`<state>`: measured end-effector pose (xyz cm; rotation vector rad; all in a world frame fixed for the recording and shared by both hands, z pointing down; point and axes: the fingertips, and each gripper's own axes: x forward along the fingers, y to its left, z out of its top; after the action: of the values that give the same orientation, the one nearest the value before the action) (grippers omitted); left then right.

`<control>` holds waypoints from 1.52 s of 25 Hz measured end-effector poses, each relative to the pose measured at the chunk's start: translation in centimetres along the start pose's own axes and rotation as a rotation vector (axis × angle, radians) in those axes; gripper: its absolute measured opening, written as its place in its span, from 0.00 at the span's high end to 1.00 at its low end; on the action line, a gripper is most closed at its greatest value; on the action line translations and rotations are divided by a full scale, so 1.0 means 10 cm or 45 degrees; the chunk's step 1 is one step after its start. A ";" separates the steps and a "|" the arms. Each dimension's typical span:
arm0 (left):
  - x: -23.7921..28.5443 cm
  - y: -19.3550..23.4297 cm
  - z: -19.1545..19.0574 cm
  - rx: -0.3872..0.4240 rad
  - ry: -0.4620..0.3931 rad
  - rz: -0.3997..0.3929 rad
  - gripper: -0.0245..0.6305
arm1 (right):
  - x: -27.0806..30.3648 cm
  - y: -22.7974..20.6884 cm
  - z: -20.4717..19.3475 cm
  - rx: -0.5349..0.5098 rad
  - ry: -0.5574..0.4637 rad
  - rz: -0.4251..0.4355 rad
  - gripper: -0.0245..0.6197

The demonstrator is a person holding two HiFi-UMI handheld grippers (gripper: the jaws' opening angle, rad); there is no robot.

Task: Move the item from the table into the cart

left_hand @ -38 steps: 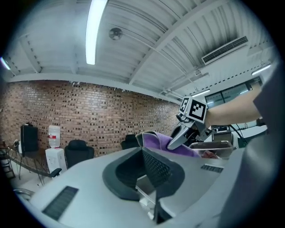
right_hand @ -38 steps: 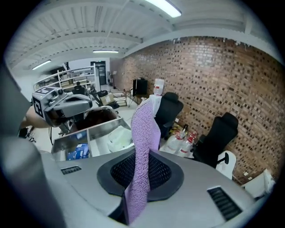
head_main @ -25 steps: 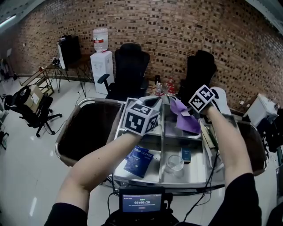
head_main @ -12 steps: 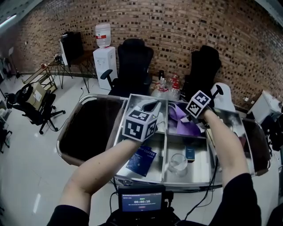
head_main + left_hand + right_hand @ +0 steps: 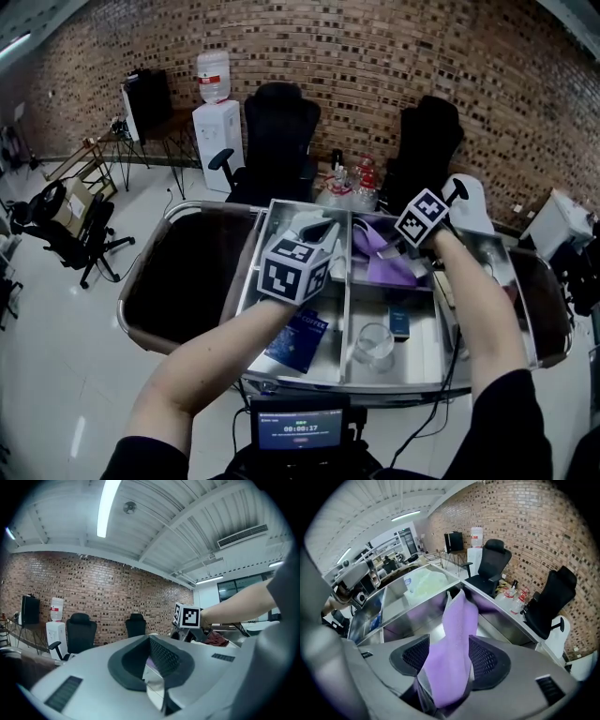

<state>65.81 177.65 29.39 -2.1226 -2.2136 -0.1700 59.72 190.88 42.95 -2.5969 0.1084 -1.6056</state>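
A purple cloth (image 5: pixel 380 263) lies crumpled in the back right compartment of the steel cart (image 5: pixel 345 319). My right gripper (image 5: pixel 399 247) hovers at the cloth's near edge. In the right gripper view the cloth (image 5: pixel 457 630) runs up between the two pads, which stand well apart. Its jaws are opening and my right gripper (image 5: pixel 447 660) no longer pinches the cloth. My left gripper (image 5: pixel 317 236) is raised over the cart's left half, tilted upward. Its jaws are shut (image 5: pixel 152 667), with only a shiny sliver showing between the pads.
A pale bag (image 5: pixel 314 225) fills the back left compartment. A blue coffee pack (image 5: pixel 298 337), a glass (image 5: pixel 372 345) and a small blue box (image 5: pixel 397 323) lie in the front compartments. Dark tabletops (image 5: pixel 183 272) flank the cart. Two office chairs (image 5: pixel 277 131), bottles (image 5: pixel 352 178) and a water dispenser (image 5: pixel 214 112) stand behind.
The right gripper came down with the purple cloth from above the cart into the back right compartment, and its jaws have parted. The left gripper sank a little.
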 end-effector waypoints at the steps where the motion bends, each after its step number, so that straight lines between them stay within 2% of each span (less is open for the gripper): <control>1: -0.02 -0.02 0.02 0.004 -0.003 0.000 0.96 | -0.09 0.02 0.01 -0.001 -0.022 -0.008 0.58; 6: -0.14 -0.15 0.13 0.064 0.001 0.009 0.96 | -0.62 0.23 0.11 0.014 -0.219 -0.012 0.58; 7: -0.18 -0.19 0.14 0.083 0.002 0.013 0.96 | -0.73 0.28 0.11 0.022 -0.268 -0.011 0.63; 9: -0.27 -0.28 0.15 0.097 -0.002 0.019 0.96 | -0.96 0.41 0.08 0.014 -0.380 -0.023 0.64; 14: -0.71 -0.75 0.23 0.077 -0.018 -0.056 0.96 | -1.65 0.91 -0.08 -0.021 -0.728 -0.150 0.64; 17: -0.89 -0.89 0.30 0.040 -0.041 -0.078 0.96 | -2.09 1.20 -0.15 -0.022 -0.928 -0.214 0.64; 18: -0.93 -0.92 0.31 0.033 -0.054 -0.074 0.96 | -2.21 1.29 -0.20 -0.022 -0.992 -0.227 0.72; 19: -0.97 -0.95 0.32 0.030 -0.065 -0.070 0.96 | -2.32 1.36 -0.26 -0.020 -1.050 -0.239 0.86; 20: -1.00 -1.00 0.31 0.029 -0.072 -0.069 0.96 | -2.40 1.43 -0.34 -0.017 -1.097 -0.250 0.91; 27: -1.35 -1.11 0.26 0.089 -0.090 -0.059 0.96 | -2.65 1.86 -0.80 -0.004 -1.289 -0.350 0.91; 29: -1.43 -1.11 0.26 0.073 -0.114 -0.046 0.96 | -2.64 1.95 -0.90 0.006 -1.322 -0.382 0.91; 30: -1.46 -1.11 0.24 0.057 -0.122 -0.043 0.96 | -2.62 1.99 -0.96 0.014 -1.336 -0.397 0.96; 34: -1.64 -1.12 0.14 -0.029 -0.156 -0.019 0.96 | -2.53 2.12 -1.19 0.050 -1.378 -0.439 0.96; 38: -1.78 -1.12 0.02 -0.043 -0.156 0.029 0.96 | -2.44 2.22 -1.35 0.099 -1.417 -0.461 0.96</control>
<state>55.39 159.59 26.55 -2.2321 -2.2664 -0.0778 36.42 170.91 24.86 -3.1104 -0.4955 -0.0003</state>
